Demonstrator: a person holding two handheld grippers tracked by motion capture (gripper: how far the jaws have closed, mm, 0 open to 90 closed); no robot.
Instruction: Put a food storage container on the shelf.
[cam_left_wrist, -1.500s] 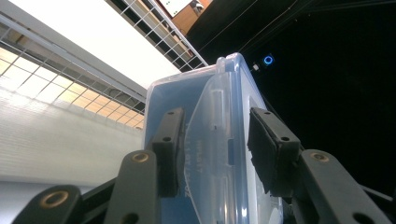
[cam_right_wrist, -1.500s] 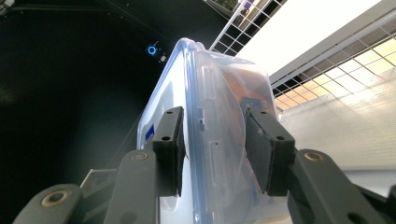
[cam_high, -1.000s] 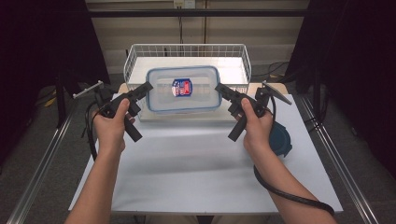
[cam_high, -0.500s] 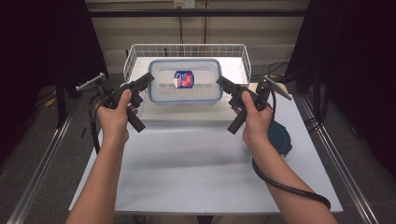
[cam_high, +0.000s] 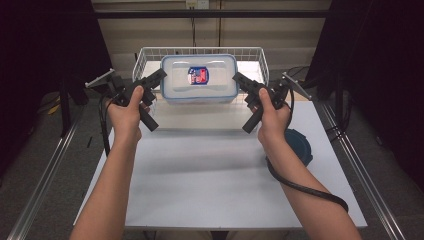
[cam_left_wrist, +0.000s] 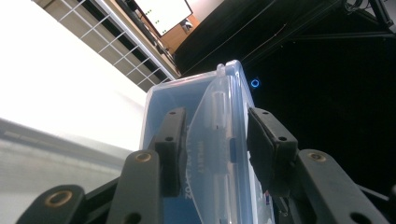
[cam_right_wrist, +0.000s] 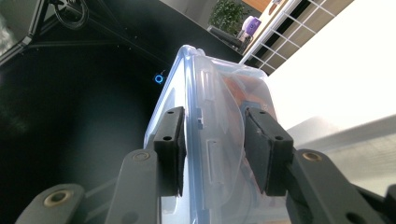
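Clear plastic box carried between two grippers

The clear rectangular plastic box with a blue-rimmed lid (cam_high: 199, 79) hangs over the white wire basket (cam_high: 142, 56) at 12 o'clock on the white table (cam_high: 200, 170); the left gripper (cam_high: 159, 76) clamps its 9 o'clock end, the right gripper (cam_high: 238, 80) its 3 o'clock end.

- A lab-style recording booth, not a home or shop.
- A plain white bench (cam_high: 200, 175) stands inside a metal frame, with rails (cam_high: 45, 175) running along its left and right sides.
- Black curtains (cam_high: 45, 45) close off both sides.
- At the far edge sits a white wire basket (cam_high: 145, 55), with a beige wall behind.
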